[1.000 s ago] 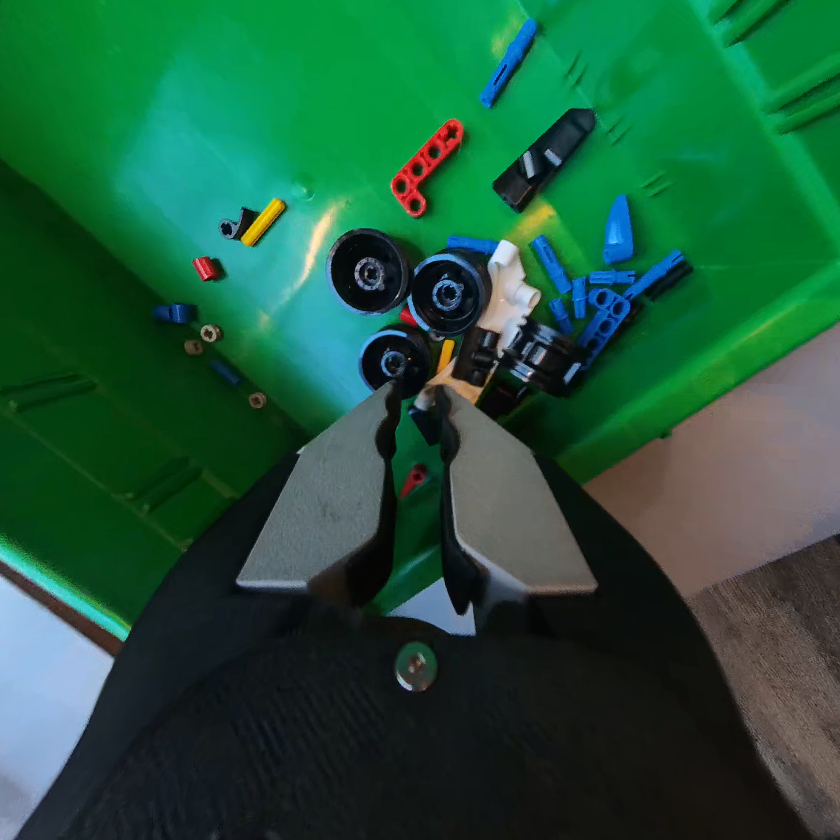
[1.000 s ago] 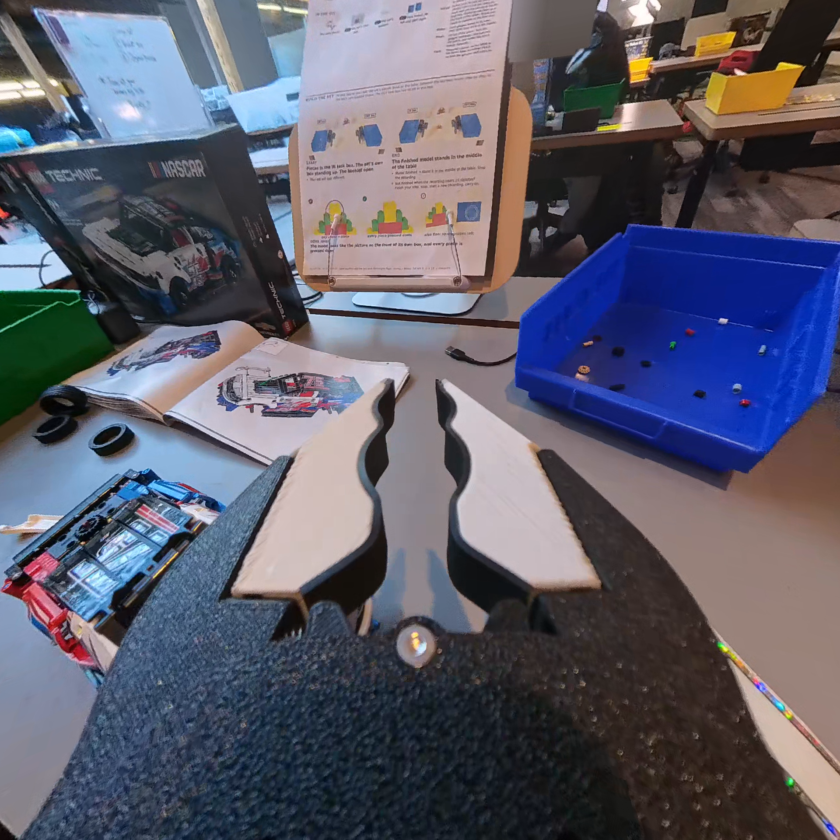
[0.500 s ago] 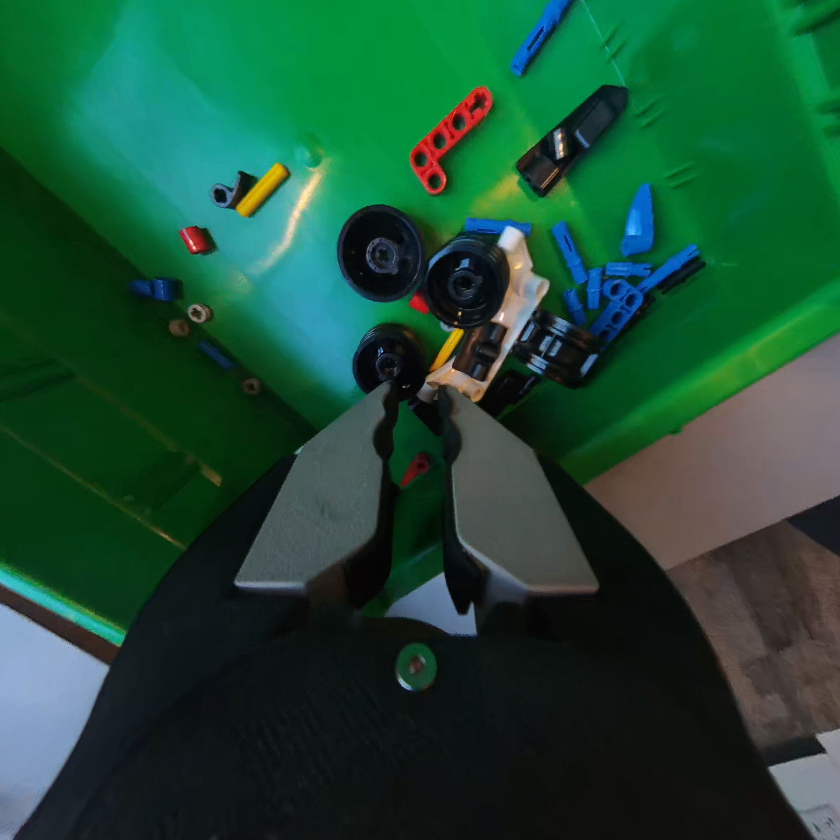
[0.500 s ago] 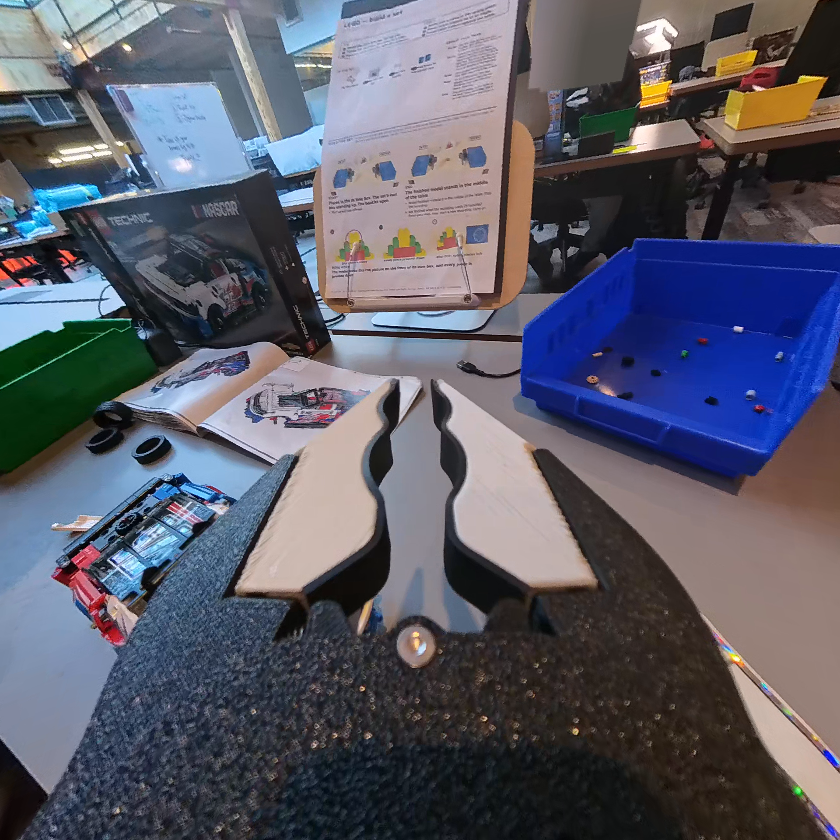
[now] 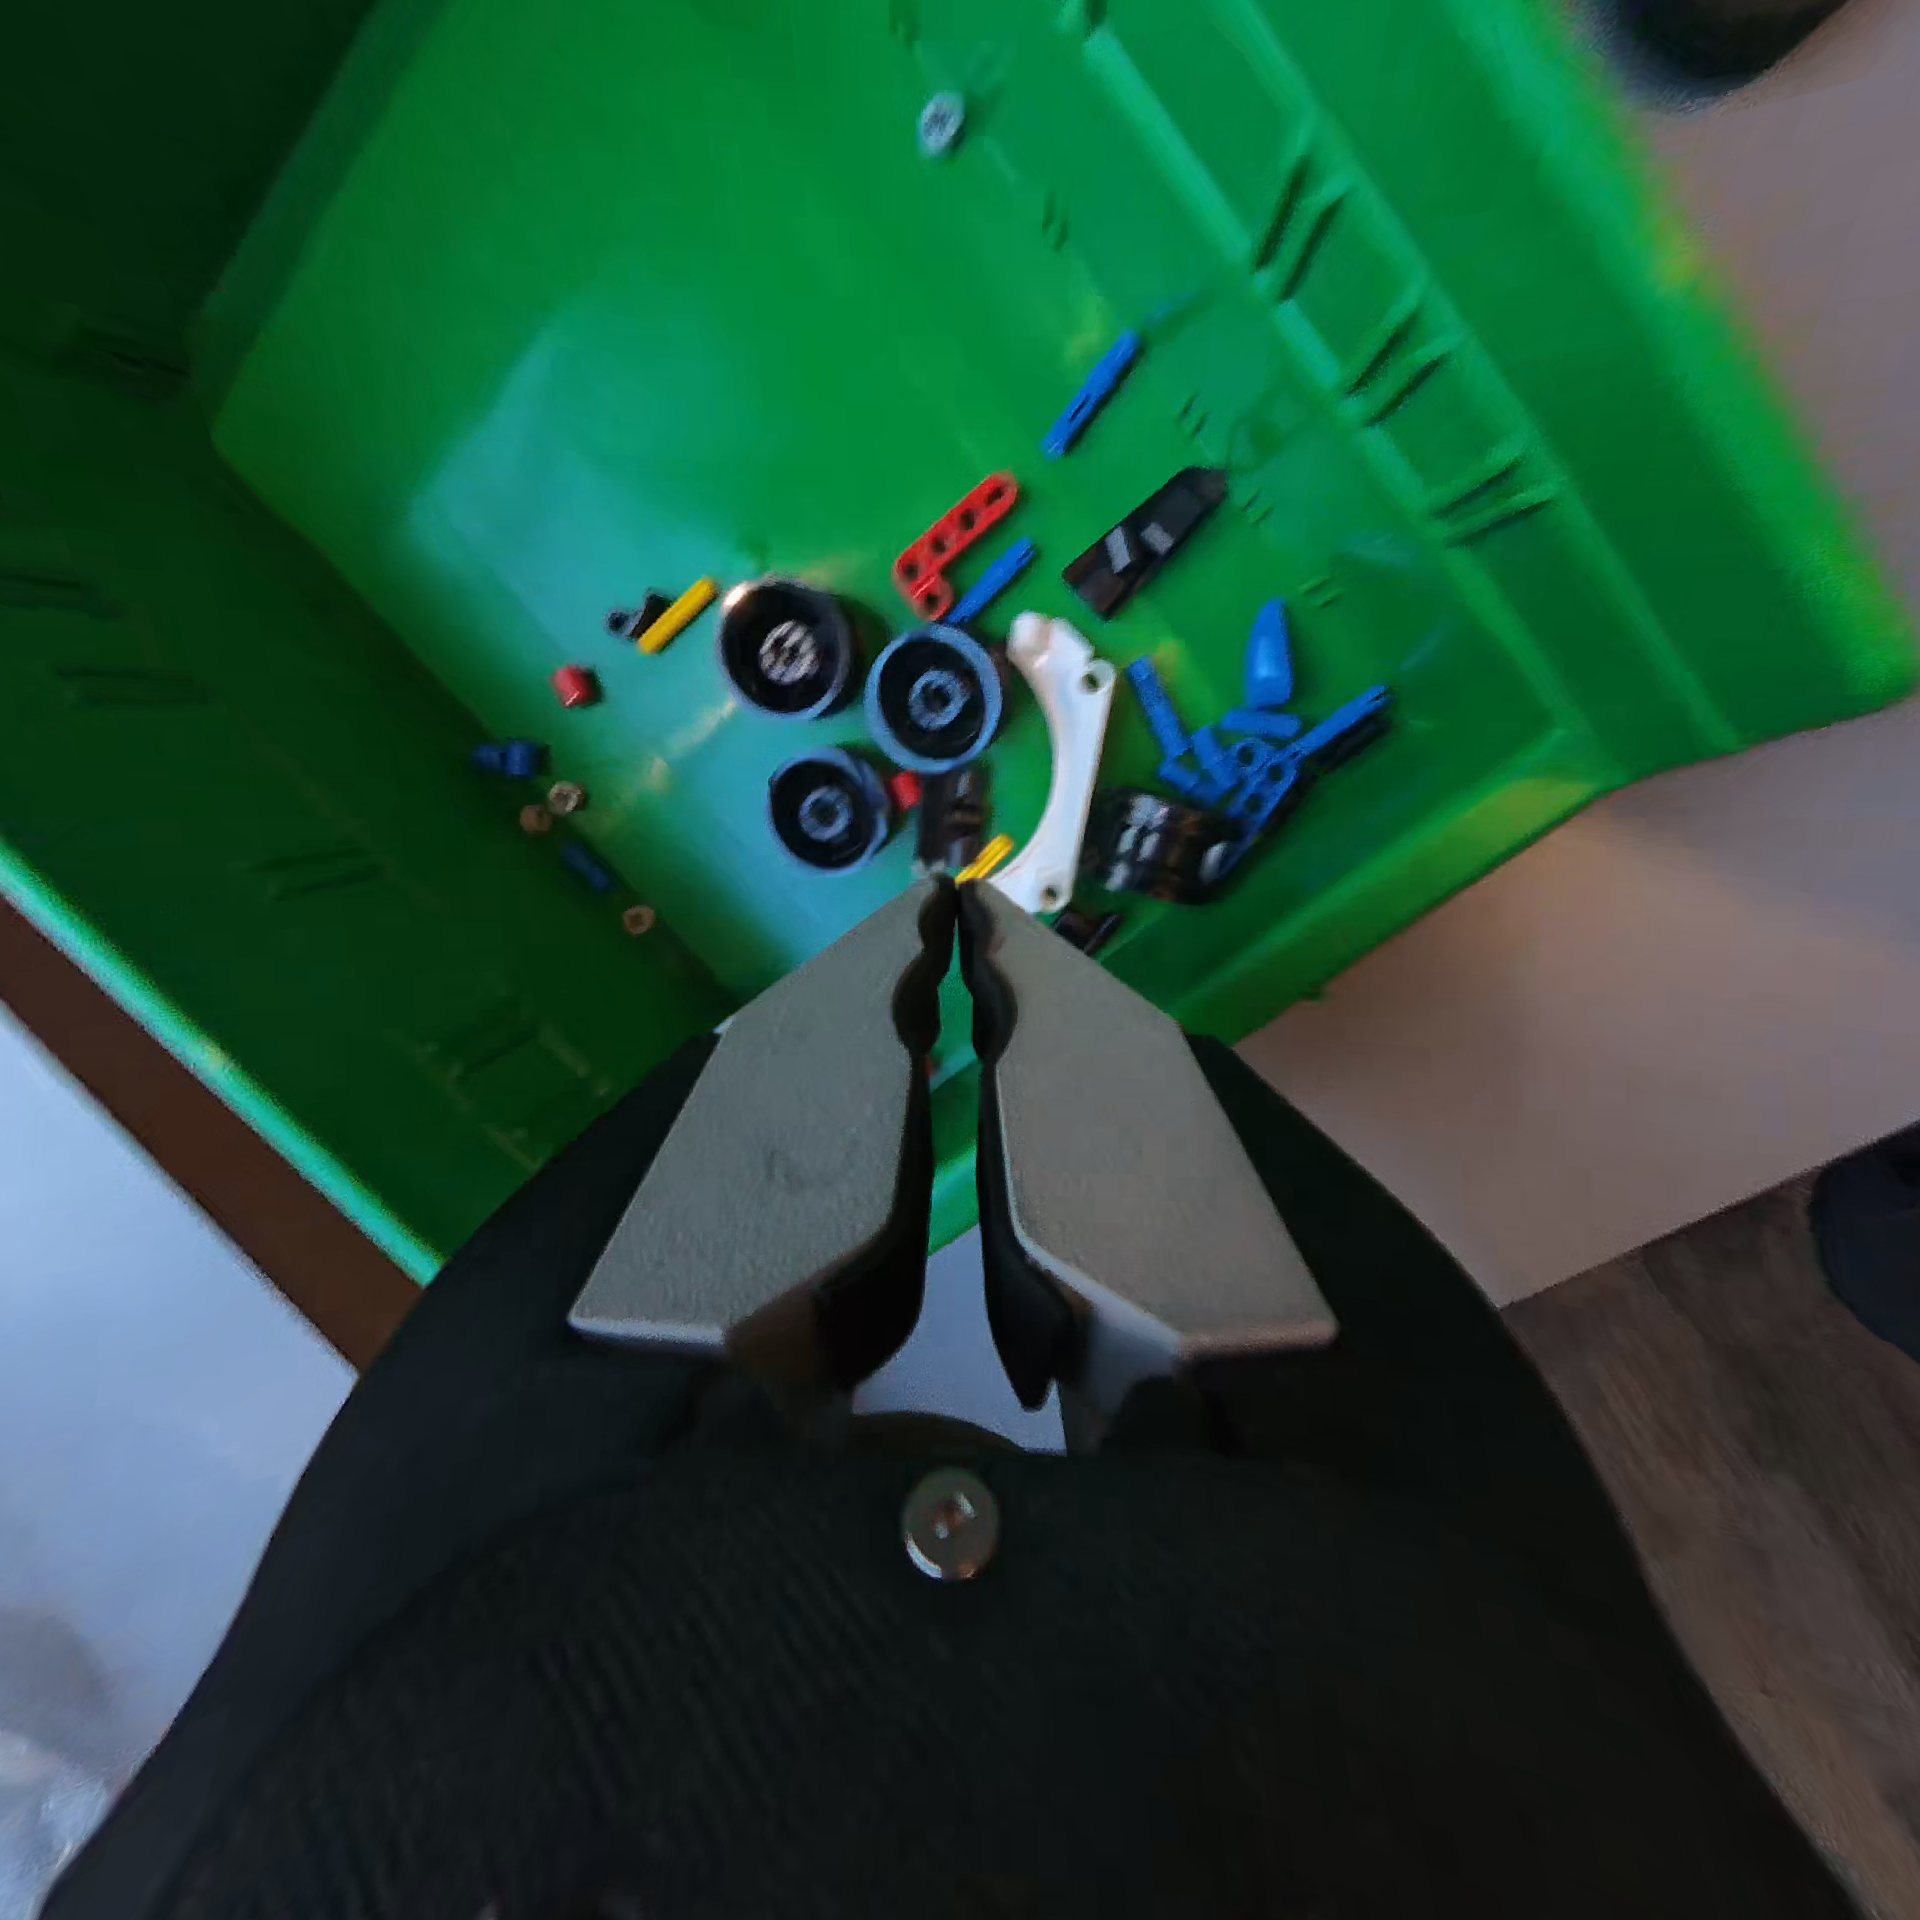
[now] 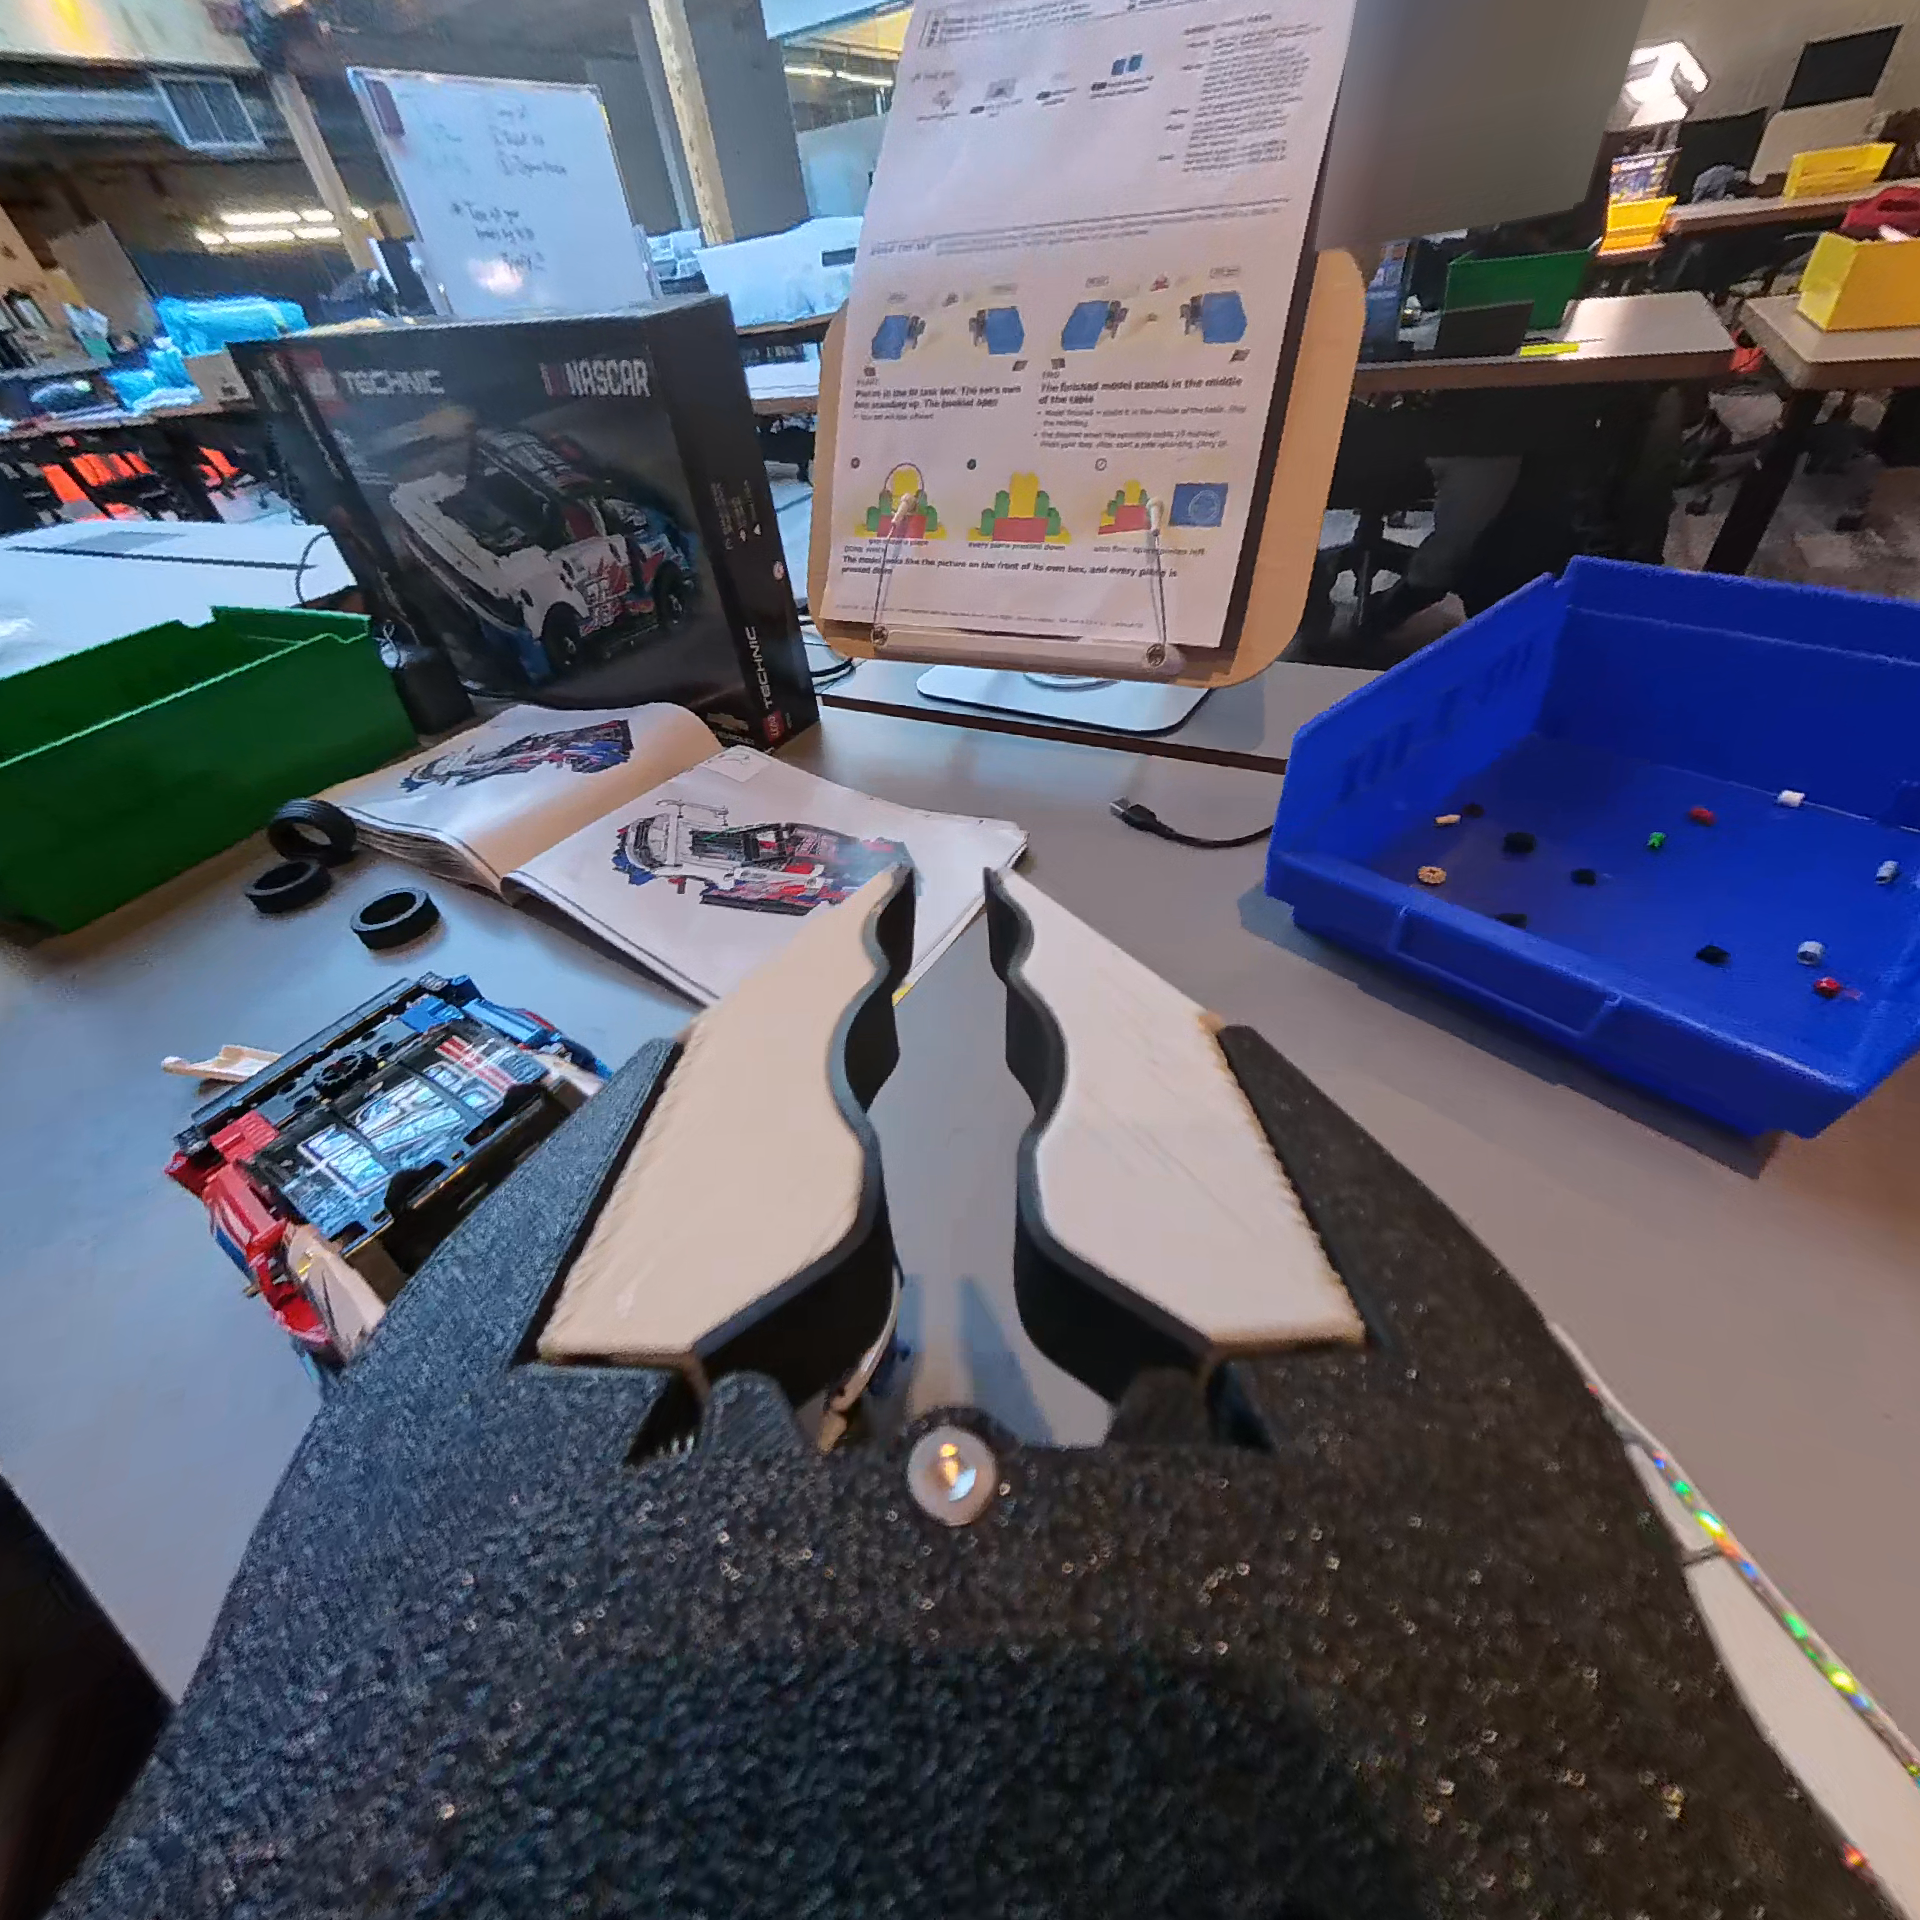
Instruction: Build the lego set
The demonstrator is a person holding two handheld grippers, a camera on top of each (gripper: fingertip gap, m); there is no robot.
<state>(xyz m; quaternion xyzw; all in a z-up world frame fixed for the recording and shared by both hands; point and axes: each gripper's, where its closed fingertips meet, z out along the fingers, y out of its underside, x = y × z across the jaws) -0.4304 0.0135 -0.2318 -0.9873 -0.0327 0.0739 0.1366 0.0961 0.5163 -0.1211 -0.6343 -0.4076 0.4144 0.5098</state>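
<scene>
My left gripper (image 5: pixel 948 891) hangs over the green bin (image 5: pixel 520 416), its jaws shut, with a short yellow pin (image 5: pixel 985 858) sticking out of the tips. Below it lie three black wheels (image 5: pixel 935 698), a white arch piece (image 5: pixel 1070 748), a red L-beam (image 5: pixel 956 545), a black panel (image 5: pixel 1148 540) and a heap of blue pieces (image 5: pixel 1236 758). My right gripper (image 6: pixel 948 883) is open and empty above the grey table. The partly built car (image 6: pixel 384 1122) lies left of it, with the open instruction booklet (image 6: pixel 665 831) behind.
The green bin (image 6: pixel 187 748) stands at the table's left, with three black tyres (image 6: pixel 395 920) beside it. The set's box (image 6: pixel 540 499) and a sheet on a stand (image 6: pixel 1060 416) are at the back. A blue bin (image 6: pixel 1600 997) with small parts sits right. A cable (image 6: pixel 1174 826) lies nearby. The gap from one gripper's tips to the other's is roughly 75 centimetres. The white arch piece (image 5: pixel 1070 748) lies around 5 centimetres away from my left fingertips.
My left gripper has shut and risen away from the bin floor. The white arch and black piece have shifted apart. The right gripper has tilted and drifted slightly, still open.
</scene>
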